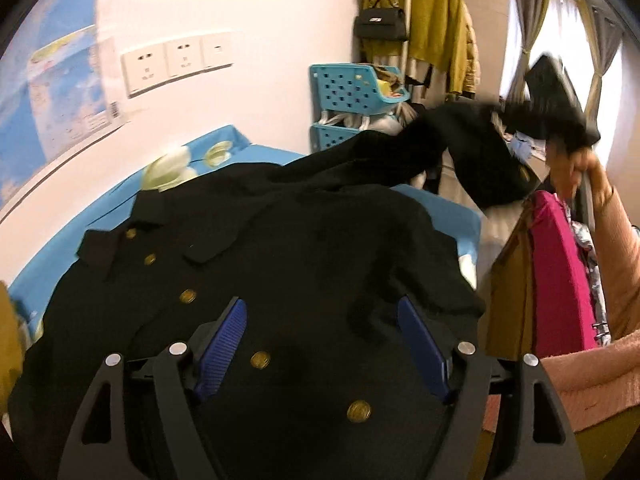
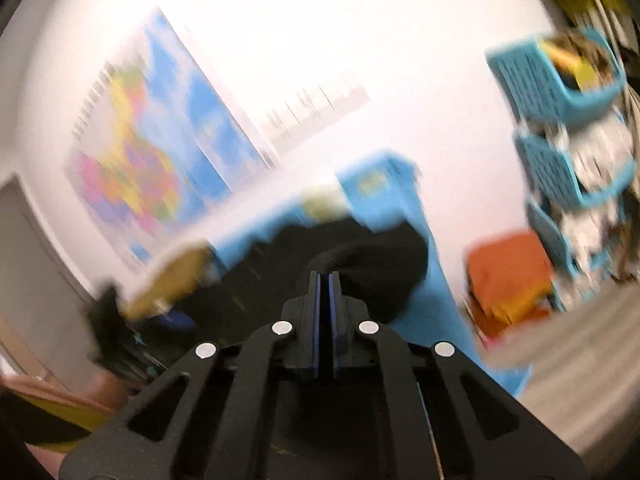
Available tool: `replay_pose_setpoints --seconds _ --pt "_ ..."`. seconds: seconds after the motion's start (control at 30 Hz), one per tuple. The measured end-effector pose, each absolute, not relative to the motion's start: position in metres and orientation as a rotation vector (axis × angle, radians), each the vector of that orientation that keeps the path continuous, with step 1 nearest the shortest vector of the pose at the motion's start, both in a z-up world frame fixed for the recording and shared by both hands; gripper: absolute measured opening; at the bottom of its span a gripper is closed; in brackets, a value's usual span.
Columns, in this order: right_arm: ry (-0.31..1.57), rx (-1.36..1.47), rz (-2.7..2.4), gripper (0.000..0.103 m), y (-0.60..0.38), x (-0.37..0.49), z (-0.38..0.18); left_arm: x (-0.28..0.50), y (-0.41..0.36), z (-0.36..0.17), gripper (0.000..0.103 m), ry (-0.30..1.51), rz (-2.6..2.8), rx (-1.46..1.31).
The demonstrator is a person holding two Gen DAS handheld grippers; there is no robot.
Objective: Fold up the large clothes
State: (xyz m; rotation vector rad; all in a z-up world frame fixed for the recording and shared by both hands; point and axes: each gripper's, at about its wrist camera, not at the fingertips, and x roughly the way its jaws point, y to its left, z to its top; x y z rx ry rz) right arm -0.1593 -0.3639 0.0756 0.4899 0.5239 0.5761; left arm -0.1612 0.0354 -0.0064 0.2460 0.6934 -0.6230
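A large black coat (image 1: pixel 248 264) with gold buttons lies spread on a blue-covered table (image 1: pixel 48 264). My left gripper (image 1: pixel 320 316) hovers open just above the coat's front, its blue pads apart and empty. My right gripper (image 1: pixel 560 120) shows at the right of the left wrist view, raised and shut on the coat's sleeve (image 1: pixel 440 136), which stretches up from the coat. In the blurred right wrist view my right gripper (image 2: pixel 324 280) has its pads pressed together on black fabric (image 2: pixel 372 264).
Blue plastic baskets (image 1: pixel 352 92) stand stacked beyond the table by the wall. A mustard sweater (image 1: pixel 432 20) and a black handbag (image 1: pixel 380 20) hang behind. A pink garment (image 1: pixel 560 272) and a brown box (image 1: pixel 512 280) stand at the right.
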Motion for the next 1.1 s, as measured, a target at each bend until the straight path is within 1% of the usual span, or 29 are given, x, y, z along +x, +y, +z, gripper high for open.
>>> replay_pose_setpoints --seconds 0.07,0.17,0.3,0.4,0.47,0.57,0.63,0.7,0.73,0.77,0.8,0.87,0.93,1.0,1.07,1.1 --pt "0.473 0.450 0.612 0.004 -0.356 -0.152 0.110 -0.156 0.033 -0.006 0.075 0.705 -0.649 0.232" --pt "0.437 0.390 0.726 0.004 -0.327 -0.132 0.144 -0.150 0.037 -0.001 0.075 0.697 -0.669 0.186" --pt "0.479 0.271 0.883 0.004 -0.251 -0.098 0.161 -0.146 0.065 0.013 0.075 0.656 -0.659 0.091" --pt "0.561 0.193 1.014 0.004 -0.175 -0.067 0.147 -0.147 0.099 0.023 0.076 0.622 -0.608 0.018" --pt "0.630 0.152 1.076 0.004 -0.130 -0.049 0.129 -0.150 0.126 0.026 0.080 0.608 -0.578 -0.028" --pt "0.770 0.114 1.103 0.004 -0.066 -0.019 0.083 -0.156 0.160 0.024 0.082 0.605 -0.521 -0.061" --pt "0.853 0.111 1.083 0.005 -0.041 -0.006 0.052 -0.157 0.178 0.018 0.083 0.624 -0.463 -0.063" --pt "0.927 0.109 1.040 0.013 -0.027 0.003 0.023 -0.156 0.187 0.010 0.083 0.657 -0.444 -0.080" --pt "0.969 0.109 1.043 0.025 -0.024 0.005 0.010 -0.155 0.190 0.005 0.083 0.677 -0.444 -0.088" --pt "0.990 0.106 1.042 0.037 -0.025 0.005 0.004 -0.152 0.188 0.001 0.086 0.696 -0.441 -0.082" --pt "0.999 0.100 1.019 0.057 -0.032 0.005 0.000 -0.150 0.186 -0.002 0.088 0.710 -0.438 -0.074" --pt "0.974 0.104 0.993 0.058 -0.055 0.003 0.006 -0.141 0.176 -0.012 0.092 0.751 -0.450 -0.062" --pt "0.896 0.112 0.934 0.056 -0.091 0.003 0.020 -0.128 0.169 -0.021 0.095 0.796 -0.474 -0.066" --pt "0.860 0.140 0.810 0.058 -0.133 0.013 0.024 -0.109 0.160 -0.030 0.095 0.852 -0.488 -0.072" --pt "0.873 0.177 0.672 0.060 -0.172 0.027 0.016 -0.096 0.156 -0.037 0.095 0.879 -0.495 -0.087" --pt "0.908 0.217 0.603 0.060 -0.194 0.039 0.004 -0.088 0.152 -0.040 0.094 0.894 -0.494 -0.096"
